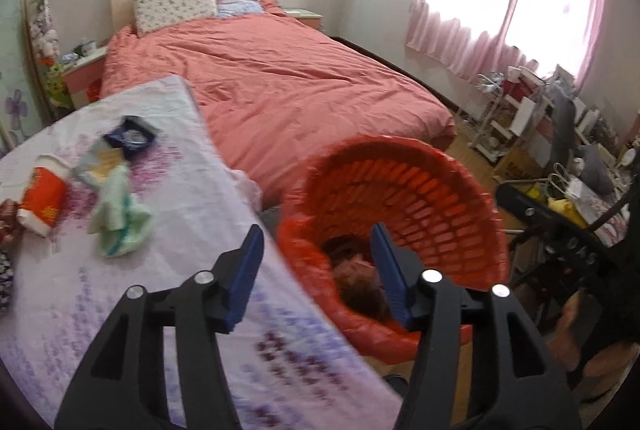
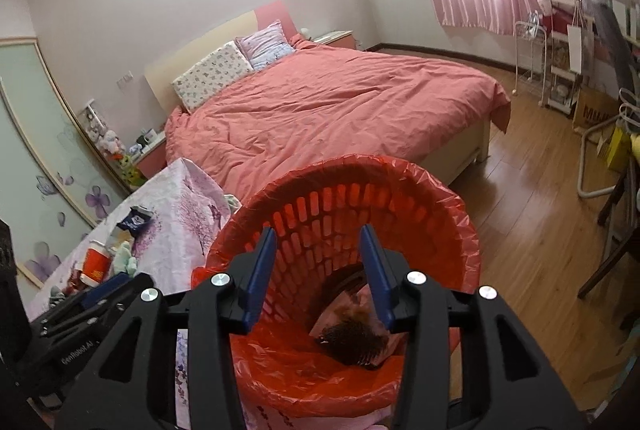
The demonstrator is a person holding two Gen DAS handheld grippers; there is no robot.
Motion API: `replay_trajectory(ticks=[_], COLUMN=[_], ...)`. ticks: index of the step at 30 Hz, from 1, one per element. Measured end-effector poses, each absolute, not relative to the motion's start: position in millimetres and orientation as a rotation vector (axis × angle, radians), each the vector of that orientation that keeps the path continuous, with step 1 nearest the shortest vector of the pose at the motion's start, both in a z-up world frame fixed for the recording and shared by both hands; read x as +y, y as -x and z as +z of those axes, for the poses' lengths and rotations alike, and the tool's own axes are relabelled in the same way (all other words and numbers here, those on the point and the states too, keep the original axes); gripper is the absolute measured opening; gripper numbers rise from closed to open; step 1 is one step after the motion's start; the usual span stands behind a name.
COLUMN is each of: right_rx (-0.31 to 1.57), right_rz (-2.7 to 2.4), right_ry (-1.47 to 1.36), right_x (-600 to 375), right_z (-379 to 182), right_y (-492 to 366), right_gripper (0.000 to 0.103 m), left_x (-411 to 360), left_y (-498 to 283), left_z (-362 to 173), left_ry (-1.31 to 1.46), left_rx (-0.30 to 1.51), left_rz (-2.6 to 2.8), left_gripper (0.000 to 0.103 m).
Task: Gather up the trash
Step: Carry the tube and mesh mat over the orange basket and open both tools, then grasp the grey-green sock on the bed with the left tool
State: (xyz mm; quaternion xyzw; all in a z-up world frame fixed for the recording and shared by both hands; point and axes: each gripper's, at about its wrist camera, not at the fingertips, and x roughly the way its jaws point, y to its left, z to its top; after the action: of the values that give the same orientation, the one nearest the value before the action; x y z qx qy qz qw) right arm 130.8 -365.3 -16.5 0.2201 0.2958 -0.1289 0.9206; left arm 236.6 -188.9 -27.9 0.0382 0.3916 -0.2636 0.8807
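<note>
A red slatted waste basket (image 1: 420, 189) (image 2: 400, 197) lined with a red plastic bag stands beside the table. At its bottom lies brown and pink crumpled trash (image 1: 356, 270) (image 2: 352, 342). My left gripper (image 1: 317, 230) is open, straddling the basket's rim next to the table edge, with nothing between its fingers. Directly above the basket's mouth, my right gripper (image 2: 318, 231) is open and empty. On the flowered tablecloth (image 1: 180, 189) lie a tipped red paper cup (image 1: 42, 193) (image 2: 96, 264), a crumpled green tissue (image 1: 120, 213) (image 2: 126, 256), a pale wrapper (image 1: 98, 161) and a dark blue packet (image 1: 130, 137) (image 2: 134, 220).
A bed with a salmon cover (image 1: 280, 77) (image 2: 340, 101) fills the room behind the basket. Wooden floor (image 2: 520, 181) runs to the right. White wire shelves (image 2: 532, 61), boxes and a dark chair (image 1: 560, 230) crowd the right side under the pink curtains.
</note>
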Motion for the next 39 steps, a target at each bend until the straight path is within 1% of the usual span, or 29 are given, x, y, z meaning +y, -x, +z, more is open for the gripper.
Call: replay_trajectory(ticks=[8, 13, 28, 30, 32, 35, 38, 39], right_rx=[0.621, 0.634, 0.711, 0.720, 0.730, 0.741, 0.748, 0.750], right_rz=[-0.249, -0.208, -0.031, -0.015, 0.002, 0.019, 0.029, 0.031], right_ry=[-0.387, -0.335, -0.222, -0.213, -0.200, -0.186, -0.176, -0.172], right_x=[-342.2, -315.7, -212.7, -203.1, -191.3, -178.3, -165.7, -162.3], right_z=[-10.1, -5.6, -16.3, -17.9, -20.0, -21.4, -22.1, -22.7], right_y=[-138.4, -142.5, -167.6, -169.0, -171.3, -174.5, -178.1, -180.4], right_gripper=[0.044, 0.044, 0.044, 0.044, 0.044, 0.044, 0.044, 0.044], left_x=[-126.8, -74.9, 111.4, 130.5, 144.3, 153.7, 156.2, 156.5], left_y=[-229.2, -232.8, -240.1, -243.6, -248.1, -254.5, -264.4, -268.0], left_z=[-20.0, -20.1, -15.7, -18.4, -22.4, -29.8, -37.2, -39.7], left_ry=[-0.136, -0.122, -0.023, -0.007, 0.013, 0.028, 0.034, 0.039], left_rx=[0.761, 0.769, 0.743, 0.745, 0.760, 0.777, 0.797, 0.804], left_rz=[-0.410, -0.315, 0.019, 0.048, 0.058, 0.050, 0.038, 0.031], left_gripper=[0.066, 0.069, 0.069, 0.067, 0.060, 0.052, 0.045, 0.044])
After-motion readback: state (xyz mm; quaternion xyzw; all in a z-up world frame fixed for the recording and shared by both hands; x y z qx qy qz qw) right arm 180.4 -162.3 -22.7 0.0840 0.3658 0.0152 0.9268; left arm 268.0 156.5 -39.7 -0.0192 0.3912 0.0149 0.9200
